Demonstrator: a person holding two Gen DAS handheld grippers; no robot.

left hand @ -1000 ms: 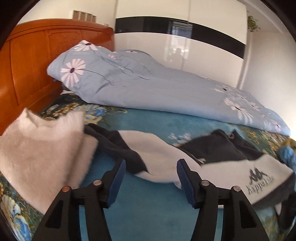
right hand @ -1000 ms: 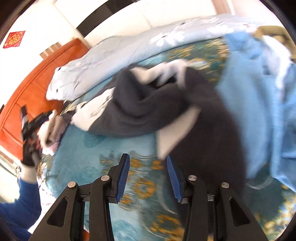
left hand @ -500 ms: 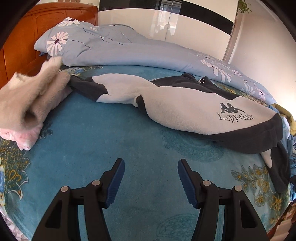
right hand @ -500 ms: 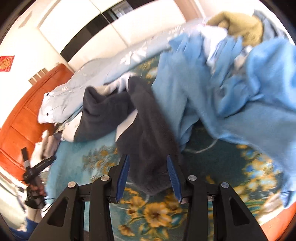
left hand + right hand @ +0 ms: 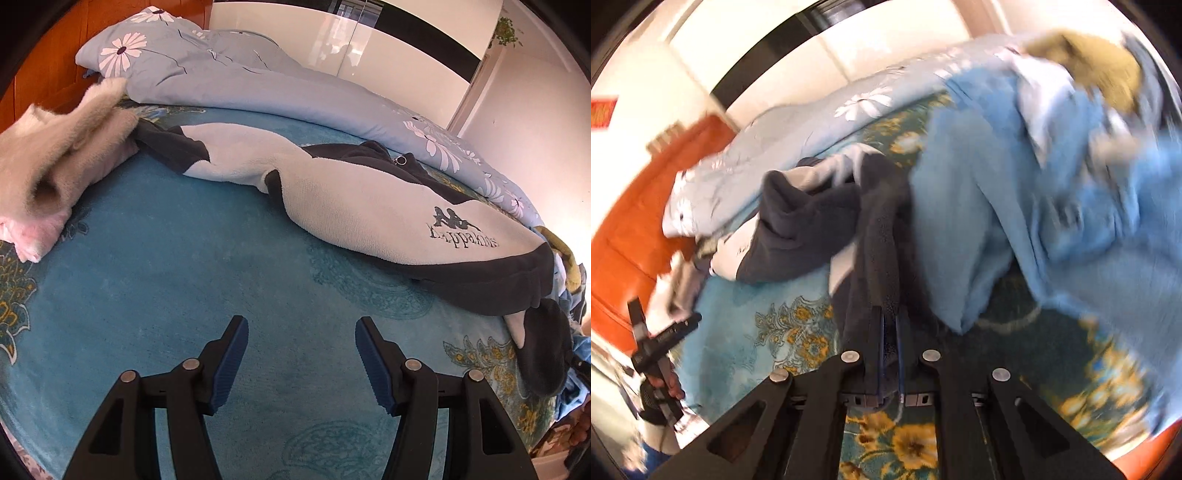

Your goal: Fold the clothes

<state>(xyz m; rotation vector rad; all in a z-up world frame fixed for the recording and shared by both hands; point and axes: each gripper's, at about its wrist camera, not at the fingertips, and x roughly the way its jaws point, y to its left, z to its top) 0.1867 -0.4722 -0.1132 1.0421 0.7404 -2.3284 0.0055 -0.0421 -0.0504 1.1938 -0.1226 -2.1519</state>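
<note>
Your right gripper (image 5: 889,325) had clamped down on the dark end of the fleece jacket (image 5: 809,221), low in the centre of the right wrist view, with the blue pads pinching the fabric so that only a sliver showed between them. From there the dark cloth ran up and to the left into the bunched body of the jacket, which lay in the middle of that frame on the teal bedspread (image 5: 768,295). To the right of it, a pile of light blue clothes (image 5: 1052,192) filled the upper right, blurred, with an olive piece at its top edge.

Your left gripper (image 5: 301,356) stood open at the bottom of the left wrist view, nothing between its fingers (image 5: 231,360), only bare teal bedspread (image 5: 184,277) under them. In that view the jacket (image 5: 369,199) stretched across the middle from left to right, cream with dark trim and a logo on its right part, one sleeve reaching toward the upper left. A fuzzy cream and pink garment (image 5: 55,162) sat at the left edge, its near corner touching the sleeve's dark cuff. A pale blue flowered duvet (image 5: 240,81) lay behind, along the top, against the wooden headboard (image 5: 48,74).
</note>
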